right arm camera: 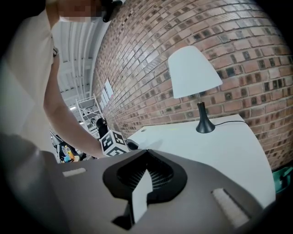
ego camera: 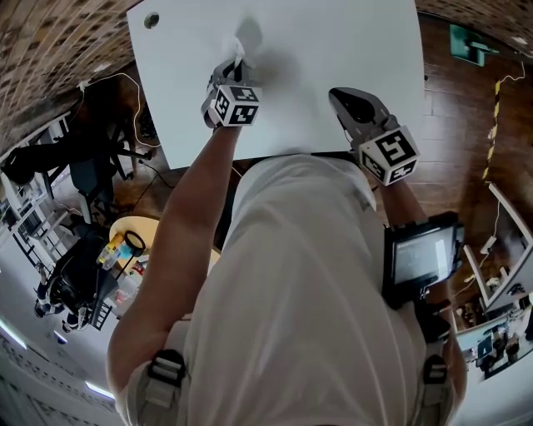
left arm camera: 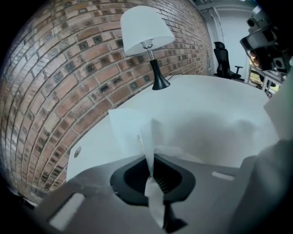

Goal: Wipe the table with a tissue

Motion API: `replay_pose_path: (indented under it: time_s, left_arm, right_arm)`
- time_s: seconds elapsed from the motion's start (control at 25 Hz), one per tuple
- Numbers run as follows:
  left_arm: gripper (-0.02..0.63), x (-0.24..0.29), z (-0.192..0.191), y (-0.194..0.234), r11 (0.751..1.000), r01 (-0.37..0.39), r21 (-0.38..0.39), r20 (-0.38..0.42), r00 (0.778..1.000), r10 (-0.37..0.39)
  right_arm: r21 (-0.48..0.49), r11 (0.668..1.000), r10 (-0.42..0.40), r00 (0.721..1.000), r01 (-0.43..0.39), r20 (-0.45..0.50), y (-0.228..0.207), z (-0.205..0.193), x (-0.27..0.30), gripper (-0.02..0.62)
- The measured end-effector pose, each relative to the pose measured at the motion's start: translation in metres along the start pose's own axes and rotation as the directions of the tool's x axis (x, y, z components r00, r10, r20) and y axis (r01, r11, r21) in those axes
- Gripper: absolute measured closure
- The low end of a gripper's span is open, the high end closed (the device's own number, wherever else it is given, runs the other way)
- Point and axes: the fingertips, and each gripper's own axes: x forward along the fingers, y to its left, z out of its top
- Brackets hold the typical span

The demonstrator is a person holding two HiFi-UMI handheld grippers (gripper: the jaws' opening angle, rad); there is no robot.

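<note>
A white tissue (ego camera: pixel 237 46) lies partly spread on the white table (ego camera: pixel 333 42), near its left-middle. My left gripper (ego camera: pixel 233 68) points down at it and is shut on one pinched-up fold. In the left gripper view the tissue (left arm camera: pixel 132 128) fans out ahead of the jaws (left arm camera: pixel 153 157) and a strip runs back between the pads. My right gripper (ego camera: pixel 339 94) hovers over the table's near right edge, apart from the tissue, jaws together. In the right gripper view a thin white sliver shows between its pads (right arm camera: pixel 145 172); I cannot tell what it is.
A white-shaded lamp (left arm camera: pixel 146 34) on a black stem stands at the table's far end by the brick wall (left arm camera: pixel 55 68); its cord (right arm camera: pixel 229 122) trails along the table's back edge. A small round hole (ego camera: pixel 151 20) marks the table's left corner. An office chair (left arm camera: pixel 224 64) stands beyond the table.
</note>
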Motion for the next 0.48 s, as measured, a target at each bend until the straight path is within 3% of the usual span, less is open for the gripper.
replay_pose_path:
  time_s: [0.12, 0.24, 0.32, 0.48]
  left_arm:
    - [0.597, 0.004, 0.012, -0.025, 0.999, 0.047, -0.024, 0.011, 0.999, -0.047]
    - [0.597, 0.013, 0.04, -0.062, 0.99, 0.135, 0.051, 0.045, 0.99, -0.137]
    - [0.597, 0.018, 0.065, -0.067, 0.986, 0.138, 0.09, 0.053, 0.988, -0.143]
    - [0.597, 0.019, 0.091, -0.087, 0.981, 0.172, 0.09, 0.043, 0.983, -0.176]
  right_arm:
    - [0.004, 1.0, -0.02, 1.0, 0.02, -0.021, -0.001, -0.006, -0.008, 0.589]
    - [0.007, 0.999, -0.037, 0.999, 0.037, -0.025, -0.011, -0.009, -0.016, 0.589]
    - [0.003, 1.0, -0.023, 1.0, 0.023, 0.0, -0.019, -0.003, -0.017, 0.589]
    - [0.007, 1.0, -0.021, 1.0, 0.021, 0.005, -0.022, -0.001, -0.025, 0.589]
